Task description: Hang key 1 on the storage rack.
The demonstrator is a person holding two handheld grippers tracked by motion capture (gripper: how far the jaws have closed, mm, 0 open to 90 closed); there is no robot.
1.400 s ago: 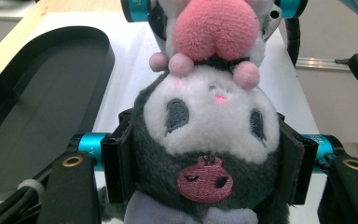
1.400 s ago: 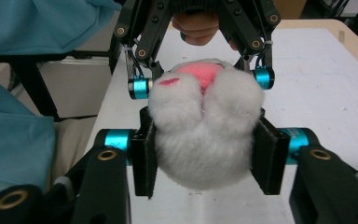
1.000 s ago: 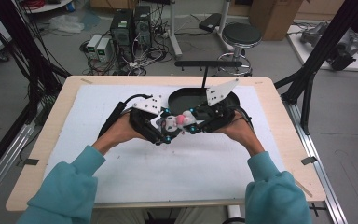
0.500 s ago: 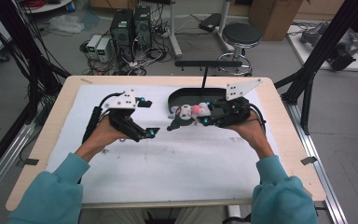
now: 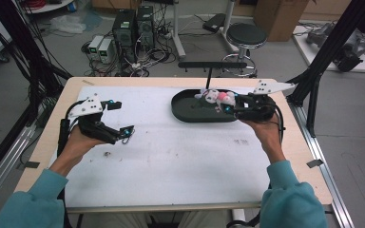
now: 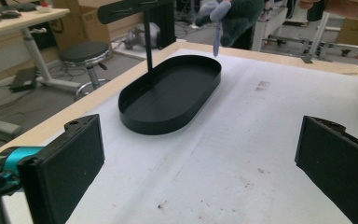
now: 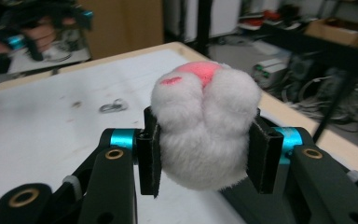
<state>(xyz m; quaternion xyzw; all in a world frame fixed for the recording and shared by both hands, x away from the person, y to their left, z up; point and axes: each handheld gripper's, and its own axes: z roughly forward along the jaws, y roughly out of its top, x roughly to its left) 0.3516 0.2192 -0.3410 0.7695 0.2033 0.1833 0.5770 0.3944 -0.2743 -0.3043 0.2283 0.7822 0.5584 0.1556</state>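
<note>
1. White plush with a pink patch – the soft toy (image 7: pixel 204 135) sits squeezed between the two black pads of the right claw (image 7: pixel 204 149), which pinches it on both sides.
2. In the high view the right claw (image 5: pixel 225 105) holds the soft toy (image 5: pixel 215 97) over the far right end of the black oval tray (image 5: pixel 185 111), above its floor.
3. The tray stands on the white tabletop (image 5: pixel 180 156) at its far side, right of centre, with a black T-shaped stand (image 5: pixel 208 66) rising just behind it.
4. The left claw (image 5: pixel 126 135) hangs over the left part of the tabletop, well apart from the tray – its jaws have just been opening and now stand spread wide with nothing between them.
5. In the left claw's own view the tray (image 6: pixel 168 100) lies ahead between the spread jaws.
</note>
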